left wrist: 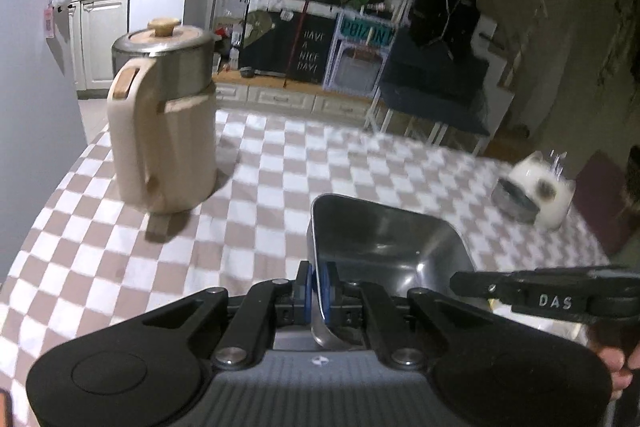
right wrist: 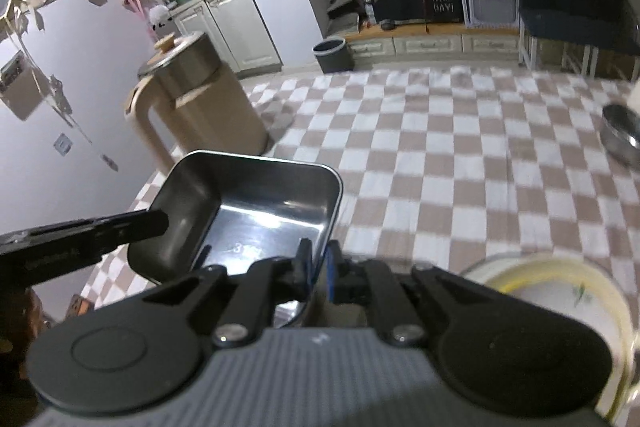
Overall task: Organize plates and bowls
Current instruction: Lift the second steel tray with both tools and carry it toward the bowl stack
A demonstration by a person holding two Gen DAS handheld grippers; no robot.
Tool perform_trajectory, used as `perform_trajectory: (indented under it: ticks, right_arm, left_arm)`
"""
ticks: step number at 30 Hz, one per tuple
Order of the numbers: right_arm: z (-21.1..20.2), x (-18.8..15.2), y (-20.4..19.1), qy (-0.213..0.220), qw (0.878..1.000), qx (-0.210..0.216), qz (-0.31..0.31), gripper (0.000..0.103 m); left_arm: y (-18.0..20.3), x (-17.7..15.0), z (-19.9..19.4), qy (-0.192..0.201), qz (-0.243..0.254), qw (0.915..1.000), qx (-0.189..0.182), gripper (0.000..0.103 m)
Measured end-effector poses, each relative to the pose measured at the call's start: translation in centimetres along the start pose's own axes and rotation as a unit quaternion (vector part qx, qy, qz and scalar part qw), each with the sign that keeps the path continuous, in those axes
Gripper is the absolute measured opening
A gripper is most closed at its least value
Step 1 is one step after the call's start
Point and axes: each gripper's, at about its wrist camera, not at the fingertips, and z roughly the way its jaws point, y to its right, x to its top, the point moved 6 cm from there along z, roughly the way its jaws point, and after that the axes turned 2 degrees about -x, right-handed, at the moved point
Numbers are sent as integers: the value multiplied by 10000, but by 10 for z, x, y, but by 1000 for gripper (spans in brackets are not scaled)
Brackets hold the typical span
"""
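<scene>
Both grippers' fingers [left wrist: 308, 287] pinch steel tray [right wrist: 256, 203] rim.

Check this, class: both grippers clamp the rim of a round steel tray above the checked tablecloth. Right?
Not quite. The steel tray is rectangular with rounded corners, as the right wrist view shows. The left gripper and right gripper do clamp its rim above the checked tablecloth.
</scene>
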Motion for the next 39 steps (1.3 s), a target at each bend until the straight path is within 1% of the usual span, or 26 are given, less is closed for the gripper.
perform_trajectory:
  ticks: [4, 9, 12, 15, 20, 27, 30, 39]
  right_arm:
    - [6, -14, -9, -181, 9998, -34, -112, 9]
    - [19, -23, -18, -367, 9992, -23, -157, 9]
    - [28, -27, -22, -437, 9987, -90, -237, 8]
    - [38, -32, -24, -606, 9977, -117, -276, 8]
    - [52, -39, -26, -828, 9959, -169, -328, 9]
    - [53, -43, -30, -886, 9950, -197, -418, 8]
    - [53, -43, -28, -901, 9948, -209, -438, 8]
    - [60, -45, -30, -974, 9931, -310, -583, 9]
  left_arm:
    - [-5, -9, 1, -219, 56, 9996, 149, 5]
    - [-14, -12, 1, -260, -27, 9994, 245, 5]
    - [-14, -13, 0, -287, 19, 9992, 280, 6]
    - [-14, -15, 0, -362, 79, 9988, 322, 7]
    - [-18, -22, 10, -631, 131, 9970, 424, 7]
    - [-23, -32, 20, -906, 187, 9945, 487, 7]
    - [-22, -33, 23, -955, 295, 9934, 565, 7]
    - [-27, -37, 35, -1094, 330, 9913, 648, 7]
